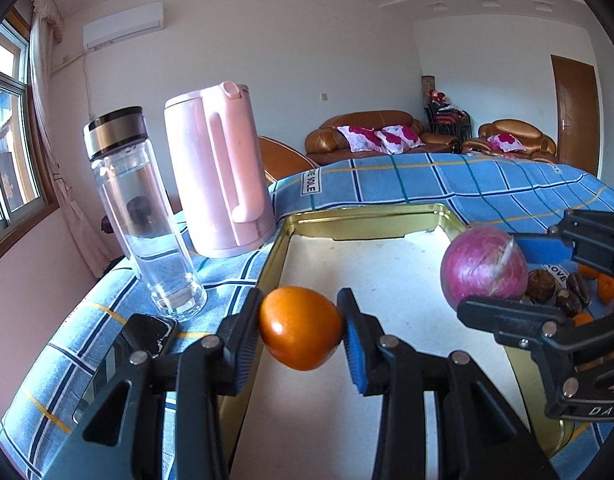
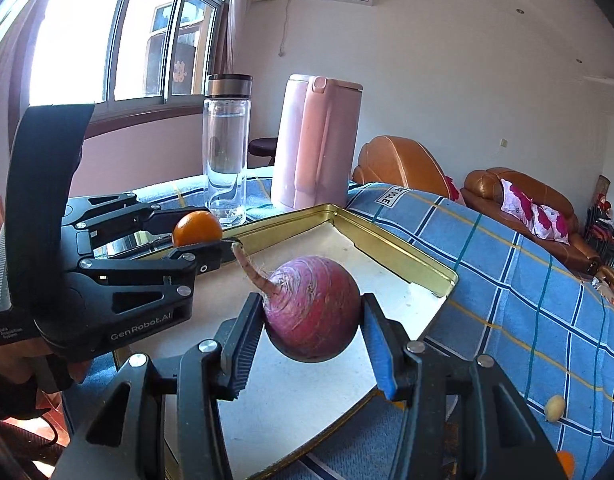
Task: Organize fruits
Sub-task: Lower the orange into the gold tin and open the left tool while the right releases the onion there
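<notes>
My left gripper [image 1: 301, 326] is shut on a small orange [image 1: 301, 328] and holds it above the near left part of a gold-rimmed metal tray [image 1: 371, 216]. My right gripper [image 2: 313, 320] is shut on a purple round root vegetable [image 2: 313, 306] with a tail, held above the same tray [image 2: 395, 248]. The right gripper and the vegetable [image 1: 483, 268] show at the right of the left wrist view. The left gripper with the orange [image 2: 197, 229] shows at the left of the right wrist view. More small oranges [image 1: 609, 286] and dark brown nuts [image 1: 541, 286] lie right of the tray.
A glass bottle [image 1: 147, 216] and a pink kettle [image 1: 219, 172] stand on the blue checked cloth [image 1: 467, 184] behind the tray's left corner. A black phone [image 1: 147, 334] lies left of the tray. A pale nut [image 2: 555, 408] and an orange [image 2: 565, 462] lie on the cloth at right.
</notes>
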### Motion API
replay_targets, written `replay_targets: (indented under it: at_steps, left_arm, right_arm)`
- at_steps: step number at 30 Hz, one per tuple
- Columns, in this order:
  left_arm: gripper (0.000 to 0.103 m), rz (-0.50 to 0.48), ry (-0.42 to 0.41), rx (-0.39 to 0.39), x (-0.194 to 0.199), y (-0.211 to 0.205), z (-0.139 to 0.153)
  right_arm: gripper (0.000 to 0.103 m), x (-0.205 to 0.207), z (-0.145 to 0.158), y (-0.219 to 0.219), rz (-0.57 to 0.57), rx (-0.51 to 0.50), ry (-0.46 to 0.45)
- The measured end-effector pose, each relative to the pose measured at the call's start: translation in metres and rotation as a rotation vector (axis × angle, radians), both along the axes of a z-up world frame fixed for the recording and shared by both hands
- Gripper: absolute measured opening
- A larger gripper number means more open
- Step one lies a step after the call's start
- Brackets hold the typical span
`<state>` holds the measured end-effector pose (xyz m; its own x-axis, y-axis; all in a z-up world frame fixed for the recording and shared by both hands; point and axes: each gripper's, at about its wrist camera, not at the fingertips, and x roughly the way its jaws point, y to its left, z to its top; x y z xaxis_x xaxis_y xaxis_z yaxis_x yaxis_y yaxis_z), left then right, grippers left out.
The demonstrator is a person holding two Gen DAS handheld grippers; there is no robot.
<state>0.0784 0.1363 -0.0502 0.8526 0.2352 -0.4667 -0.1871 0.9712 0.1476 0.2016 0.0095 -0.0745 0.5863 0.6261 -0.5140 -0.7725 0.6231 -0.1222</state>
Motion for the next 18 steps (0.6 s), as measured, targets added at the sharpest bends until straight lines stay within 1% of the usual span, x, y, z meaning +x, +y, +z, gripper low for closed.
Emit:
replay_targets:
  at_steps: [8,18]
  left_arm:
    - [0.040,-0.013,0.047,0.014,0.009,0.000,-0.004]
    - [0.040,-0.023,0.086,0.027,0.016,0.000,-0.008]
  right_arm:
    - [0.051,0.007,-0.010,0.011,-0.015,-0.053,0.036]
    - [0.051,0.012,-0.017,0.013,-0.027,-0.074,0.068]
